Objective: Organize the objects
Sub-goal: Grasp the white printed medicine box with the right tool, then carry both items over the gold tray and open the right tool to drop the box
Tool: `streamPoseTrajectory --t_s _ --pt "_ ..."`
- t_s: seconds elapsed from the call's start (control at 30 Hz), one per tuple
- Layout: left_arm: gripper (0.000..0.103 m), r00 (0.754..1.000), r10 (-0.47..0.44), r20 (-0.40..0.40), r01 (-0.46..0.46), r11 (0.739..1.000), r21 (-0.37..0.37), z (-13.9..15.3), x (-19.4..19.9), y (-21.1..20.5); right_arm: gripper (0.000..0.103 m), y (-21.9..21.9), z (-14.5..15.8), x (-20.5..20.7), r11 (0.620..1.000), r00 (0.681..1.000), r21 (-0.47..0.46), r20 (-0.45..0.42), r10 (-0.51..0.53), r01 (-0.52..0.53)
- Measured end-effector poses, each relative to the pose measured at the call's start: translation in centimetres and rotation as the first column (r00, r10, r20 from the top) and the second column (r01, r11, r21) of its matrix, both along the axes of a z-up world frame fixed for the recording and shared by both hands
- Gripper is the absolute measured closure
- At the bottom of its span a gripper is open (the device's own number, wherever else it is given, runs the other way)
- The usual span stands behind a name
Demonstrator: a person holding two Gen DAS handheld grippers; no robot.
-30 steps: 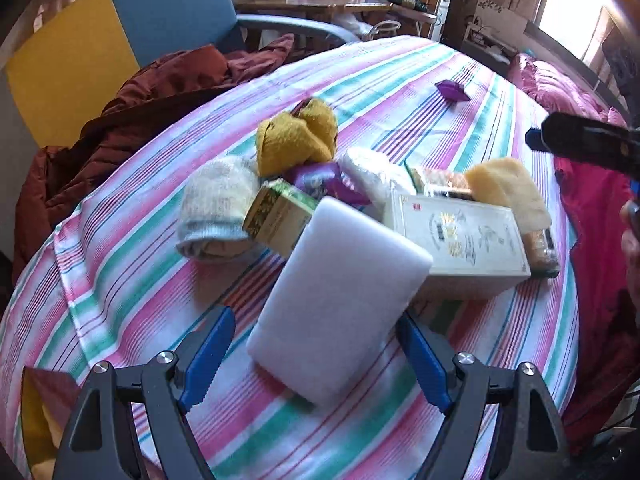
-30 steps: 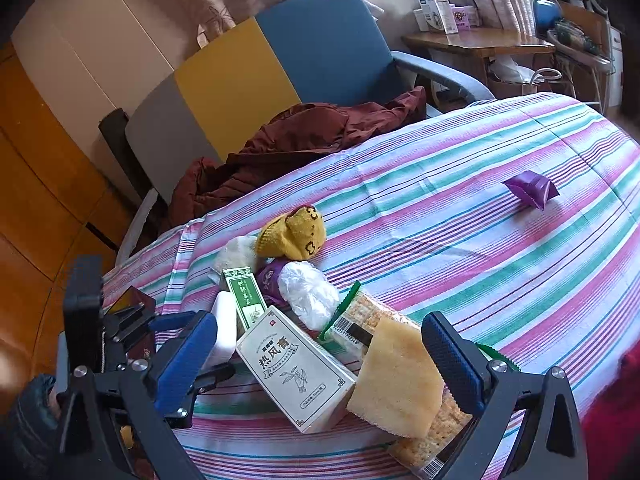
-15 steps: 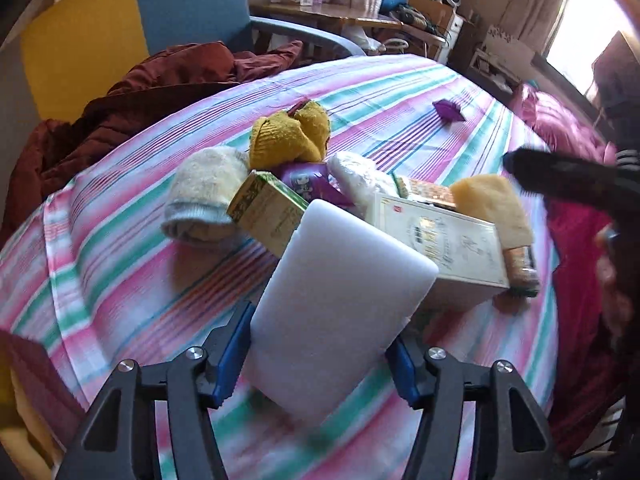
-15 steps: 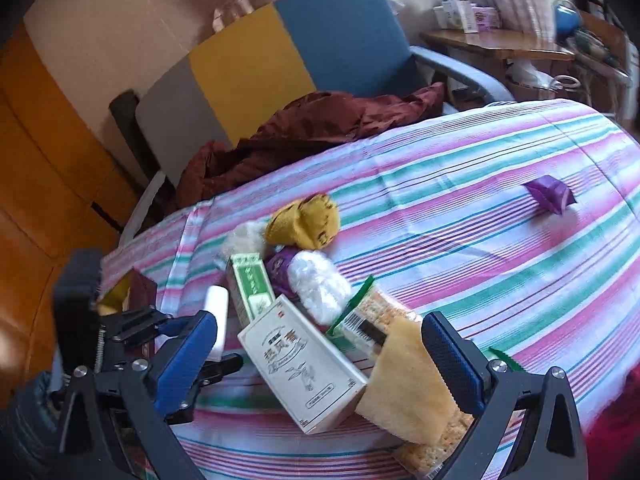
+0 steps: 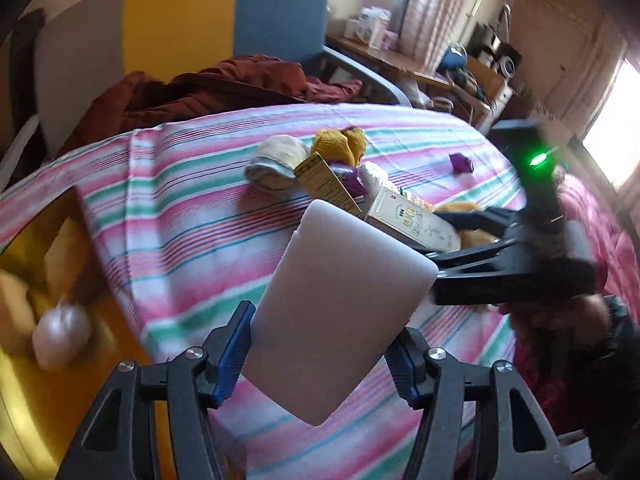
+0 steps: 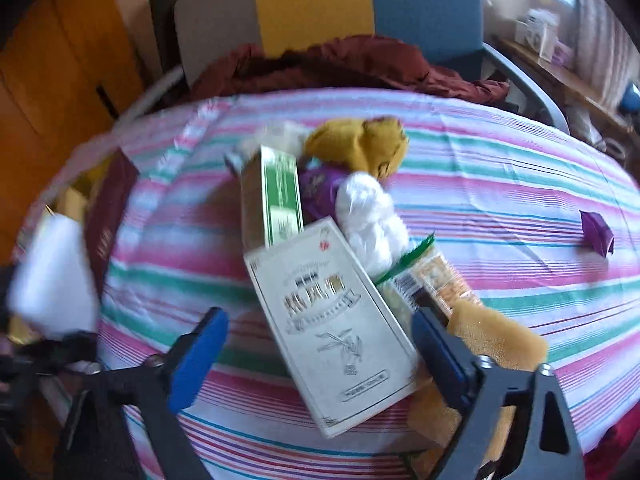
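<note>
A: Left wrist view first. The left hand-held gripper (image 5: pixel 320 354) is clamped on the white foam block (image 5: pixel 340 312), both blue pads pressed against its sides, and the block is lifted clear above the striped cloth (image 5: pixel 180 208) on the desk.

B: Beyond the block I see the pile: a grey sock (image 5: pixel 276 164), a yellow knitted thing (image 5: pixel 340 144), a green box (image 5: pixel 326 182) and a white box (image 5: pixel 412 222). A small purple packet (image 5: pixel 461 163) lies well apart from them.

A: The right hand-held gripper (image 5: pixel 472 224) reaches in from the right, a green light glowing on its body. At the far left, blurred, a yellow area with a pale round thing (image 5: pixel 60 336).

B: Now the right wrist view. The right hand-held gripper (image 6: pixel 320 350) has just been closing, its jaws straddling the white box (image 6: pixel 336 328). The right pad looks to be touching the box's edge; the left pad stands apart, so nothing is gripped.

A: The green box (image 6: pixel 276 196) leans on the white one's far end. A white bag (image 6: pixel 368 216) and a cracker packet (image 6: pixel 432 288) lie just beside, a yellow sponge (image 6: pixel 496 340) at the right.

B: The foam block (image 6: pixel 52 276) shows blurred at the left edge.
</note>
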State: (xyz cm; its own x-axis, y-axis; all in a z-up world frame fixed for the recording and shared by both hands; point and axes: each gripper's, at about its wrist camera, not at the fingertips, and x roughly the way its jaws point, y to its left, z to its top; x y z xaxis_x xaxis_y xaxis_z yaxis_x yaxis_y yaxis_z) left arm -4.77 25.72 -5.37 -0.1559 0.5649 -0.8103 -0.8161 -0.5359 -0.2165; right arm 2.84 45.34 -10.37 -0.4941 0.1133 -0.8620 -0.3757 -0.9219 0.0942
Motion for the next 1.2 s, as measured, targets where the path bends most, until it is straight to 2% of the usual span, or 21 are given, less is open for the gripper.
streamPoseTrajectory --t_s 0.03,0.1,0.27,0.37,0.53,0.7,0.8,0.97,1.1,1.2 --pt "0.041 1.000 0.012 0.001 -0.012 1.000 0.009 0.2 0.2 -0.5 0.040 -0.2 -0.4 -0.1 1.000 1.000 0.013 0.017 0.009 -0.009" --pt "0.041 0.999 0.037 0.006 -0.037 0.999 0.025 0.5 0.6 -1.9 0.051 -0.5 -0.7 -0.2 1.000 0.999 0.024 0.034 0.014 -0.015" --pt "0.041 0.995 0.098 0.019 -0.099 0.994 0.049 0.8 1.6 -4.5 0.051 -1.2 -0.3 0.3 0.998 0.999 0.058 0.031 0.023 -0.024" --pt "0.041 0.989 0.142 0.031 -0.144 0.987 0.071 1.1 1.7 -6.6 0.051 -1.7 0.7 0.9 0.998 1.000 0.056 0.000 0.016 -0.016" --pt "0.041 0.974 0.227 0.023 -0.228 0.967 0.109 2.1 1.1 -10.4 0.052 -3.3 3.6 2.1 0.998 0.995 0.053 -0.099 0.026 -0.021" --pt "0.041 0.943 0.331 0.023 -0.331 0.933 0.143 3.1 -0.5 -14.6 0.052 -6.1 6.7 2.2 0.997 0.976 -0.012 -0.201 0.078 -0.082" --pt "0.041 0.922 0.388 0.004 -0.384 0.911 0.152 4.0 -1.7 -17.1 0.052 -9.1 8.2 1.1 0.984 0.956 -0.053 -0.251 0.153 -0.171" --pt "0.041 0.881 0.472 -0.040 -0.459 0.871 0.176 6.0 -3.8 -20.9 0.052 -15.9 9.5 -2.1 0.925 0.892 -0.082 -0.306 0.332 -0.372" --pt "0.041 0.844 0.532 -0.071 -0.509 0.835 0.208 7.9 -5.4 -23.8 0.052 -21.1 8.9 -5.1 0.873 0.847 -0.068 -0.289 0.446 -0.483" --pt "0.041 0.828 0.555 -0.083 -0.528 0.820 0.222 8.8 -6.5 -25.0 0.052 -25.2 7.8 -7.5 0.832 0.813 -0.051 -0.251 0.524 -0.552"
